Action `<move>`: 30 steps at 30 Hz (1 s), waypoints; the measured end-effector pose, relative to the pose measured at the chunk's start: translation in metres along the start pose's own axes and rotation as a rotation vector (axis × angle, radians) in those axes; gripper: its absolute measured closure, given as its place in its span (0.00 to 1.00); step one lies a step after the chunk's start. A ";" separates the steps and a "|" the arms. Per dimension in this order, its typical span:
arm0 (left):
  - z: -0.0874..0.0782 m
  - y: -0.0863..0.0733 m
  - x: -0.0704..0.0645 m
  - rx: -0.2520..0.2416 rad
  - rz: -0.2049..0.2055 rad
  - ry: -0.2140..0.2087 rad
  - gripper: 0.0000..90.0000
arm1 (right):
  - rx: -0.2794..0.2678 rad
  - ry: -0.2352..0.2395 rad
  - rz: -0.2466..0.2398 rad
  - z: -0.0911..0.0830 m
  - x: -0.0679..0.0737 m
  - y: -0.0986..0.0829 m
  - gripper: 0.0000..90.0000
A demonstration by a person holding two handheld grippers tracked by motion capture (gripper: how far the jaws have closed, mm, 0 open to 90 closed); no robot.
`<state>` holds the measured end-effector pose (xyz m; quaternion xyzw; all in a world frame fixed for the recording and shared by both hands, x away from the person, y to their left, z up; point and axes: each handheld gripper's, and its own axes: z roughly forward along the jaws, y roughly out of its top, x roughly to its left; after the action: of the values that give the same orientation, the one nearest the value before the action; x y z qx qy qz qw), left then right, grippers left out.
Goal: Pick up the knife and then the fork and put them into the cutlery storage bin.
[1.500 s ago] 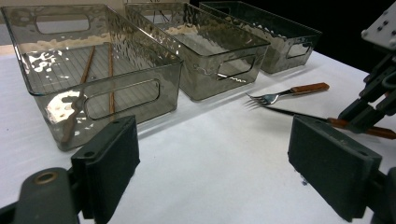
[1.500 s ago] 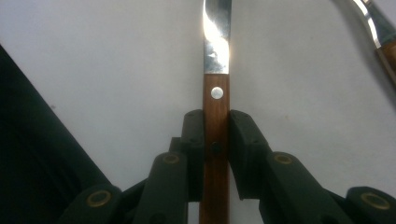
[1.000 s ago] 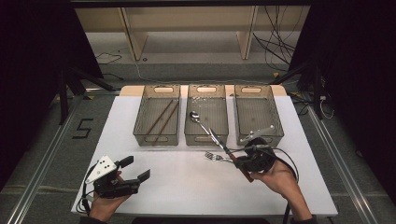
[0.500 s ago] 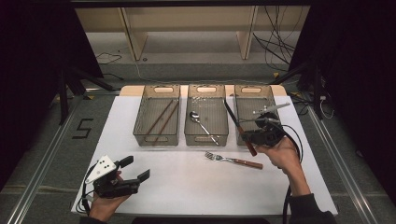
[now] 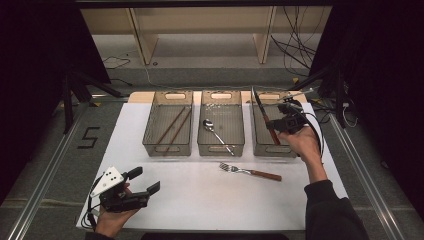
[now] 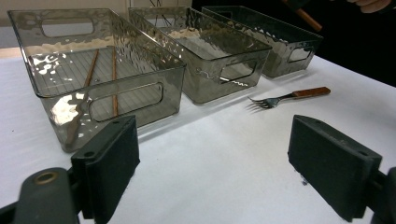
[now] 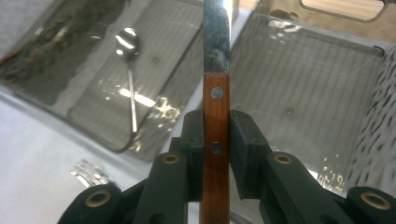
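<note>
Now the right hand-held gripper (image 7: 216,135) is clamped on the knife (image 7: 216,70) handle; its blade points away along the jaws, over the right bin (image 5: 260,142). Left hand-held gripper (image 6: 212,163) stands wide apart.

High view: the white desk (image 5: 200,200) is evenly lit from above, with dark surroundings on both sides and soft, faint shadows under the fork (image 5: 250,172). The picture is slightly soft and grainy.

Left gripper view: bright and diffuse. The rippled walls of the left bin (image 6: 116,88) throw white glare patches. The near jaws are slightly out of focus, and the far background is black.

Right gripper view: the knife blade (image 7: 216,32) mirrors the light strongly. The spoon (image 7: 127,44) and the bin floors behind it are blurred, with specular streaks. The wooden handle (image 7: 215,121) between the jaws is sharp.
</note>
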<state>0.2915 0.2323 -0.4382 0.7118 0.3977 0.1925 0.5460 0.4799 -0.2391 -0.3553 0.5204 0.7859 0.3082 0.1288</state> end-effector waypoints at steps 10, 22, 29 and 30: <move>0.000 0.000 0.000 0.001 -0.001 -0.001 0.18 | 0.052 -0.040 0.071 0.025 -0.021 0.008 0.86; 0.000 0.000 0.000 -0.001 0.000 -0.003 0.18 | 0.108 -0.093 0.111 0.049 -0.030 0.009 0.86; 0.000 0.000 0.000 -0.002 -0.002 -0.003 0.18 | 0.139 -0.102 0.120 0.058 -0.031 0.007 0.86; 0.000 0.000 0.000 -0.002 -0.002 -0.003 0.18 | 0.145 -0.102 0.124 0.059 -0.032 0.006 0.86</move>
<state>0.2912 0.2326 -0.4381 0.7109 0.3975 0.1915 0.5477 0.5287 -0.2452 -0.4015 0.5908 0.7649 0.2312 0.1113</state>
